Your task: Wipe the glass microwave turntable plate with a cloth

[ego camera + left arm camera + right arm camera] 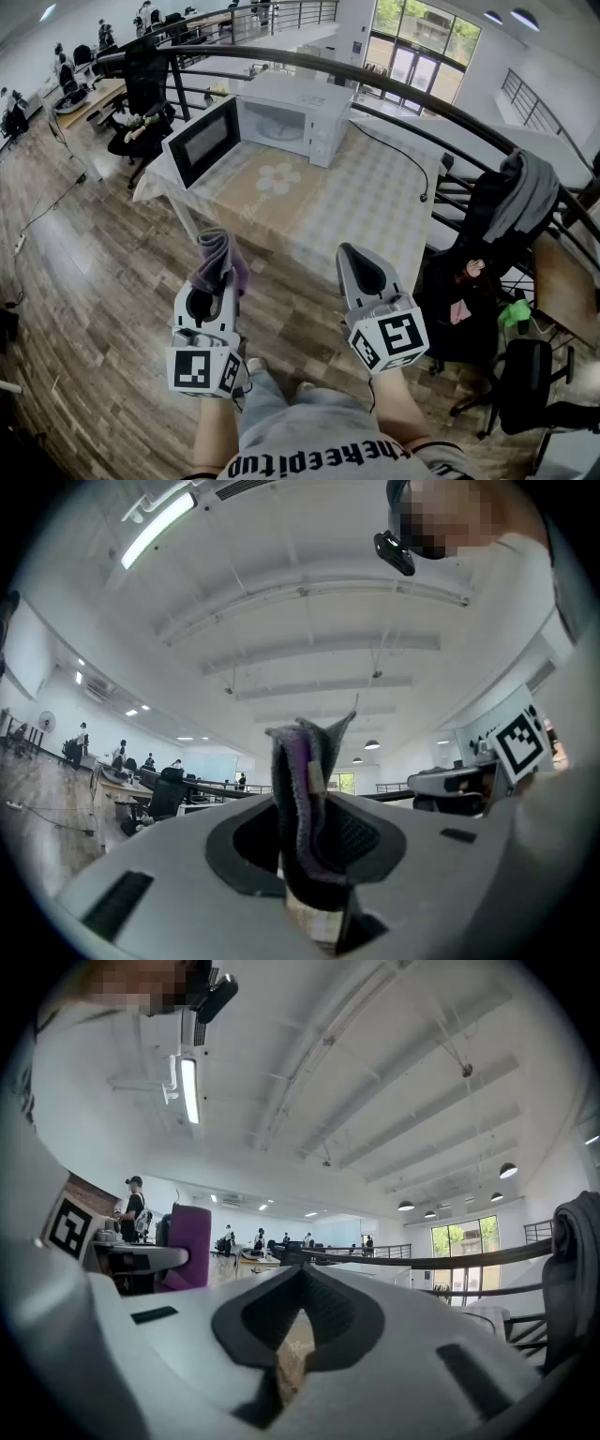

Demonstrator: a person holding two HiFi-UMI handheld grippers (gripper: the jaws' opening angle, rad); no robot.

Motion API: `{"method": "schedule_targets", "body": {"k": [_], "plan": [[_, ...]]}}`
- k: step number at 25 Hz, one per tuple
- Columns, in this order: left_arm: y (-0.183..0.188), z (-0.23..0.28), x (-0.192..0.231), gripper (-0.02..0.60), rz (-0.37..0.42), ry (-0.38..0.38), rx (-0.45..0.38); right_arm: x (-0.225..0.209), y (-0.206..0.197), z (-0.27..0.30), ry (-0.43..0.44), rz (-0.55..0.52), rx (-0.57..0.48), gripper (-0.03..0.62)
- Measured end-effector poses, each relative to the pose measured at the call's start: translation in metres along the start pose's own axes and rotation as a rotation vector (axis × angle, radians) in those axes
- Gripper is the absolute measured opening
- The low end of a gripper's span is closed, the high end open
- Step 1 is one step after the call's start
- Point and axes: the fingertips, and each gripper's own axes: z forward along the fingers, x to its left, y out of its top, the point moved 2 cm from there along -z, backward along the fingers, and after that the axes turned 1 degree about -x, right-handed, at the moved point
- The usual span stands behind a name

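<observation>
A white microwave (292,116) stands at the far end of the table (356,211), its door (202,141) swung open to the left. Its inside is pale, and I cannot make out the glass plate in it. My left gripper (216,274) is held short of the table, pointing upward, shut on a purple-grey cloth (221,257). In the left gripper view the folded cloth (307,794) stands up between the jaws of the gripper (314,855). My right gripper (362,267) is beside it, shut and holding nothing (300,1302).
A checked tablecloth with a flower print (278,178) covers the table. A dark curved railing (403,94) runs behind the microwave. A chair draped with clothes (502,220) stands to the right. Wooden floor (84,281) lies to the left, with desks and people far off.
</observation>
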Motion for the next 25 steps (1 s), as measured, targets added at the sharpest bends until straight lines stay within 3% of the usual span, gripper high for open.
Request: {"method": "schedule_targets", "body": {"k": [13, 25], "plan": [[0.002, 0.022, 0.032, 0.1, -0.006, -0.004, -0.005, 0.007, 0.002, 0.035, -0.015, -0.003, -0.007, 0.005], [-0.009, 0.063, 0.093, 0.1, -0.022, -0.035, -0.006, 0.018, -0.009, 0.1, -0.049, 0.023, 0.003, 0.005]]}}
